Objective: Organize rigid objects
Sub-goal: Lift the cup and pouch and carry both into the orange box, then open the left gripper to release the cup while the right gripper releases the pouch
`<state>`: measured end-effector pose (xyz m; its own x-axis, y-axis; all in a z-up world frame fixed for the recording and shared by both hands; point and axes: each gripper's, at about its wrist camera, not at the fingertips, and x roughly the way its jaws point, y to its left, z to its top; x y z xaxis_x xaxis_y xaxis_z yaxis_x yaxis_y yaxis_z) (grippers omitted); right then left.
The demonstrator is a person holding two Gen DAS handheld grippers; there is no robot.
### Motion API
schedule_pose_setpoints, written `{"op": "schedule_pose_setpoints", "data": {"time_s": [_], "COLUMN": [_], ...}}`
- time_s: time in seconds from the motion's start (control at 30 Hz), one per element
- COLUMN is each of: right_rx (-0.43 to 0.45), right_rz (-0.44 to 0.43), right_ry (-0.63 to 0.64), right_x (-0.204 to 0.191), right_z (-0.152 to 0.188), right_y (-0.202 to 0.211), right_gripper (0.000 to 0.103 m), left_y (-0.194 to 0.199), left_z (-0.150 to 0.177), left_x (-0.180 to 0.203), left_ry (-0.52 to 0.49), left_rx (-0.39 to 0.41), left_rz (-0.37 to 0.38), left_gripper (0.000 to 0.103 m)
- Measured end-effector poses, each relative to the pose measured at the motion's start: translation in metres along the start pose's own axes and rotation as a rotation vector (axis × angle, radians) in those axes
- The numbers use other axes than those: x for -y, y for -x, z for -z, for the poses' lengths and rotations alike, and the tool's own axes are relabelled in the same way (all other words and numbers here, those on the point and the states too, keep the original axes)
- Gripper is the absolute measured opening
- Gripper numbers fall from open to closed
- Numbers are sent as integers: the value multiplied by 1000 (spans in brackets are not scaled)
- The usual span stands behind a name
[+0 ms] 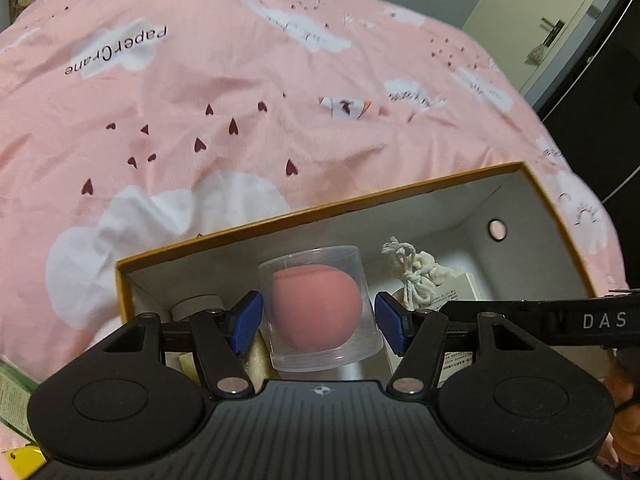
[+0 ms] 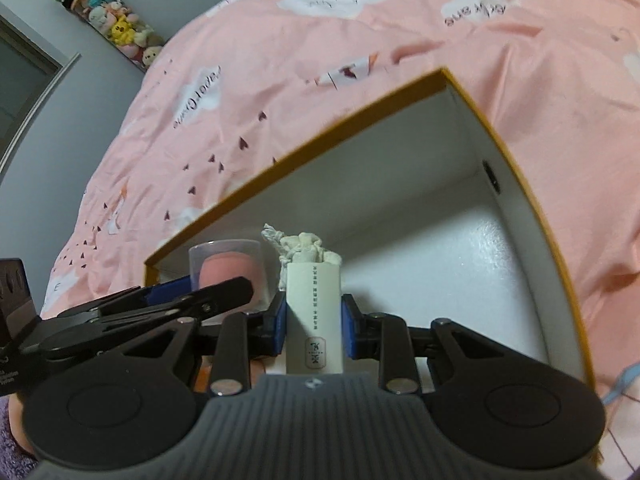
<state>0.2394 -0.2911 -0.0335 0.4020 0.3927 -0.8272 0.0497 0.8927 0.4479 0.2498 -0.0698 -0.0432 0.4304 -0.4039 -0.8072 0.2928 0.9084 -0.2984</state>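
L gripper (image 1: 318, 320) spread wide round clear cylinder w/ pink ball (image 1: 320, 312), not touching, R gripper (image 2: 314, 326) clamped on white carton (image 2: 315, 320), both over orange-rimmed box (image 2: 516, 184)

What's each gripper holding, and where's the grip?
Left gripper: open around clear container, not gripping. Right gripper: shut on white carton, pads at its lower sides.

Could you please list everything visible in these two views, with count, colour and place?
Clear cup: one, transparent, holding a pink ball, between the left jaws over the box.
Slim carton: one, white with print, between the right jaws.
Rope bundle: one, white, knotted, inside the box.
Box: one, orange rim, white inside, on the bed.
Bedspread: one, pink with white clouds.
Plush toys: several, mixed colours, against the far wall.
Left gripper: black, blue pads, apparently open around the cup.
Right gripper: black, blue pads, shut on the carton.
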Motion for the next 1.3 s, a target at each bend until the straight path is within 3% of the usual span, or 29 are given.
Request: {"op": "schedule_pose_setpoints", "data": {"time_s": [0.5,0.67,0.73,0.83,1.13,1.3], "right_rx": [-39,-40,-38,-27,-84,-91], "right_rz": [-11,5,5,20,21,124], "right_ry": [-59,-57,-61,-33,44,80], "right_x": [11,11,10,5,4,4], "right_z": [-5,-7,-10,-14,-31,-33], "right_y": [-20,-24,-28,-34,-52,-50], "right_gripper": [27,27,27,27,29,37], "left_y": [-16,-11,-9,-6,-9,-8], "left_z": [-8,-10,-10,-9,-5,-4], "left_x": [-6,-6,-6,-8,-11,-11], "left_ry": [47,39,38,33,40,31], "left_rx": [-84,-98,-104,-107,-124,-124], "left_rz": [34,33,24,18,22,27], "left_gripper": [76,68,58,51,46,45]}}
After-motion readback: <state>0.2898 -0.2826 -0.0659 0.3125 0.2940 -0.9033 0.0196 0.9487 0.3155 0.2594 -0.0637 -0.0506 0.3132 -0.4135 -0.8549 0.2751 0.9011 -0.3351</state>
